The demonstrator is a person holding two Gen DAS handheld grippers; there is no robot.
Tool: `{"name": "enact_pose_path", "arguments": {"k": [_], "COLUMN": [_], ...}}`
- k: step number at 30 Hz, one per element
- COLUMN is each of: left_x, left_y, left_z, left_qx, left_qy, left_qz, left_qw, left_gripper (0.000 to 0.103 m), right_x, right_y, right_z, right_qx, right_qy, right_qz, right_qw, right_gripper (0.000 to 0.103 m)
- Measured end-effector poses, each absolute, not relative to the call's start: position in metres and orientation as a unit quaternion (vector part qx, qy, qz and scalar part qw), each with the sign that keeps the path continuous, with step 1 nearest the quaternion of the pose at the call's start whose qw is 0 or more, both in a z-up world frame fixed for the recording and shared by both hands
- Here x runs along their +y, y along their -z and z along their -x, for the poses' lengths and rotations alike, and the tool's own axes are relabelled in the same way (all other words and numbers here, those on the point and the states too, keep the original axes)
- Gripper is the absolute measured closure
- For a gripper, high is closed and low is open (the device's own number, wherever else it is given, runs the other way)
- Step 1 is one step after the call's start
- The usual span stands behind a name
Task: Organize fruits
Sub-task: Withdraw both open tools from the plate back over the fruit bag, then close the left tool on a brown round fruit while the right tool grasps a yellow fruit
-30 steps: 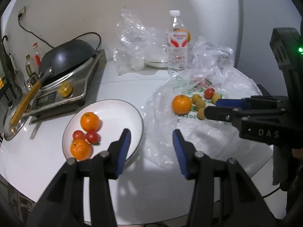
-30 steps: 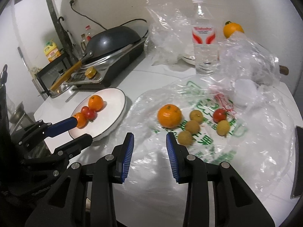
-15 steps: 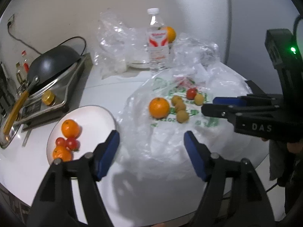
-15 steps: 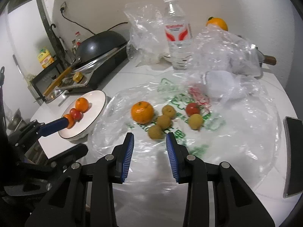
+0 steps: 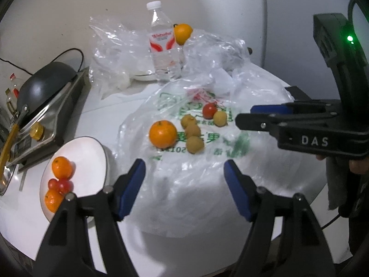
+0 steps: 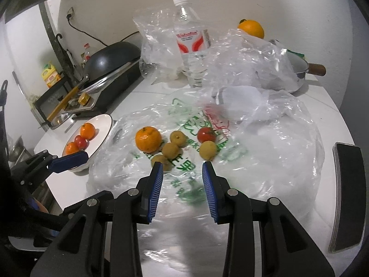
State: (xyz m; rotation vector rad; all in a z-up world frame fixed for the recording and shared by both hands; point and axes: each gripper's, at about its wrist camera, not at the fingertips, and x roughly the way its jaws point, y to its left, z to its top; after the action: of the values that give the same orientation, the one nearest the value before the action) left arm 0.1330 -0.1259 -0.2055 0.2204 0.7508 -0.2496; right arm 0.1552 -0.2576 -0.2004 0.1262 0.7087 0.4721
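White worktop [image 5: 129, 97] is carrying loose fruit mid-frame on plastic bag [image 5: 207, 173]: both claws are hovering empty, left claw [image 5: 184, 184] gaping, right claw [image 6: 182, 181] parted, apparently lining up orange [image 6: 148, 138] for plate [image 5: 92, 147] lower left.

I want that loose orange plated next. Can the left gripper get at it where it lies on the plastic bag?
Probably yes. The left gripper is open and empty, and the orange lies just ahead of it, uncovered on the plastic bag, with nothing between.

We see a water bottle [image 6: 192, 46] standing behind, a dark wok [image 6: 110, 56] on the stove [image 5: 46, 117], and a phone [image 6: 348, 196] lying at right.
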Motion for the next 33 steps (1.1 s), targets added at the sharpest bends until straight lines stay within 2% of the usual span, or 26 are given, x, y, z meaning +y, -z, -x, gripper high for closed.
{"name": "enact_pose_path", "arguments": {"k": [24,26,28,30,33], "left_x": [-0.14,-0.14,-0.14,-0.141,-0.143], "left_y": [0.228,0.23,0.233,0.237,0.241], "left_z": [-0.18,-0.185,-0.19,-0.194,-0.2], "left_qx": [0.388,0.391,0.397,0.401,0.409], "left_qy": [0.128,0.128,0.126,0.124,0.124], "left_qz": [-0.068,-0.061,-0.056,-0.056,-0.053], "left_qw": [0.91,0.909,0.908,0.906,0.903], "left_gripper": [0.032,0.039,0.041,0.049,0.053], "right_x": [-0.272,-0.273,-0.272,-0.27,-0.266], "right_y": [0.206,0.206,0.206,0.206,0.207], "right_z": [-0.195,-0.198,-0.202,-0.205,-0.21], "right_qx": [0.352,0.35,0.35,0.35,0.352], "right_qy": [-0.237,-0.239,-0.241,-0.246,-0.254], "right_qz": [-0.053,-0.051,-0.048,-0.046,-0.037], "right_qw": [0.904,0.904,0.904,0.903,0.9], "right_gripper": [0.066,0.066,0.066,0.066,0.066]}}
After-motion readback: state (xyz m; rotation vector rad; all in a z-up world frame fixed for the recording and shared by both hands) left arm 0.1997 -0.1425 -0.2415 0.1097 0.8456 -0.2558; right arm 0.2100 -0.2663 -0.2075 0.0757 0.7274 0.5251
